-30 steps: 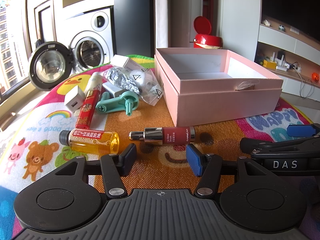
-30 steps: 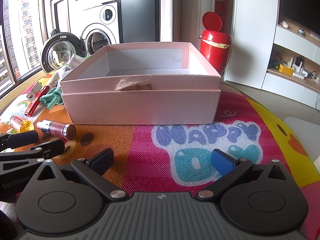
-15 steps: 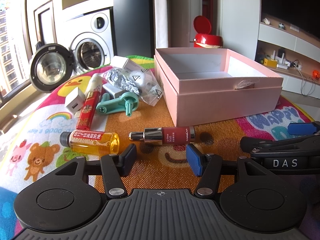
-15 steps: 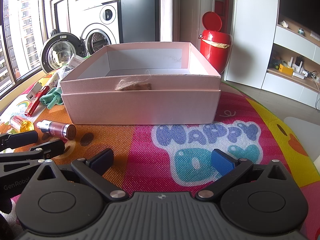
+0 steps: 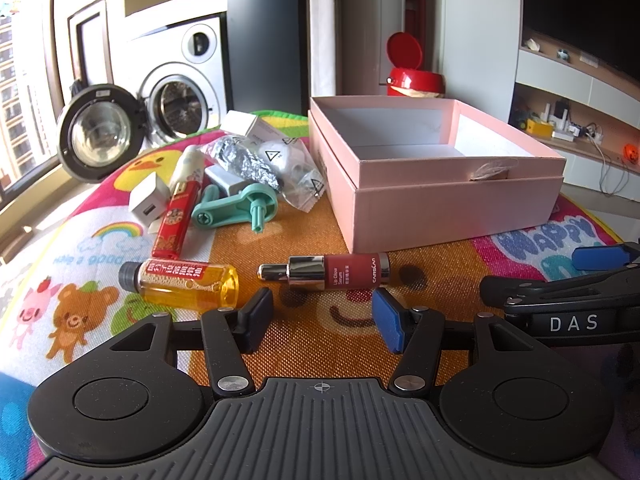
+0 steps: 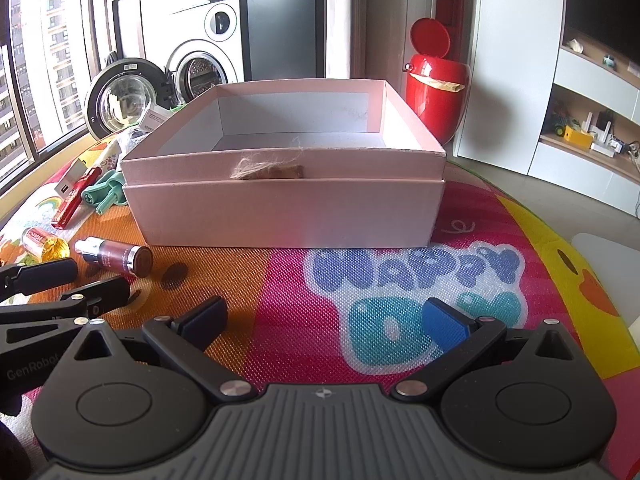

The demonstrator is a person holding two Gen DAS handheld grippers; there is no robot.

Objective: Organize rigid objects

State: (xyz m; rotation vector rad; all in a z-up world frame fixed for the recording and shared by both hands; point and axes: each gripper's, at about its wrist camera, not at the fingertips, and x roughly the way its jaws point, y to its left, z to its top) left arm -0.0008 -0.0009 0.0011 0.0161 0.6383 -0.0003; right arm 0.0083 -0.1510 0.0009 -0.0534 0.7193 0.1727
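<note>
Two tongs hover low over a bright play mat (image 5: 320, 332). Left tongs (image 5: 323, 314) stand fairly wide with nothing between the pads, and the jaws are closing slightly; just ahead of them, lying crosswise, is a serum tube (image 5: 332, 272) with a red body and silver cap. Ahead and to their left lies an amber bottle (image 5: 182, 285), close beside the left pad. Farther out on that side sit a red tube (image 5: 176, 220), a white plug (image 5: 147, 202), a teal tool (image 5: 236, 208), a foil-and-plastic packet (image 5: 272, 168) and a small white carton (image 5: 248, 126), all crowded together. Ahead and to the right stands the pink box (image 5: 460, 208), open and empty, set in its own lid, with a tuft of fibre on its near wall. Right tongs (image 6: 326, 318) are spread wide and hold nothing; bare mat lies between them and the box (image 6: 288, 208), which faces them squarely. To their left the left tongs' fingers (image 6: 44, 272) reach in, with the serum tube (image 6: 116, 256) just past them. Behind the box are a red bin (image 6: 436, 92) and a washer (image 6: 200, 68) with its door open.
</note>
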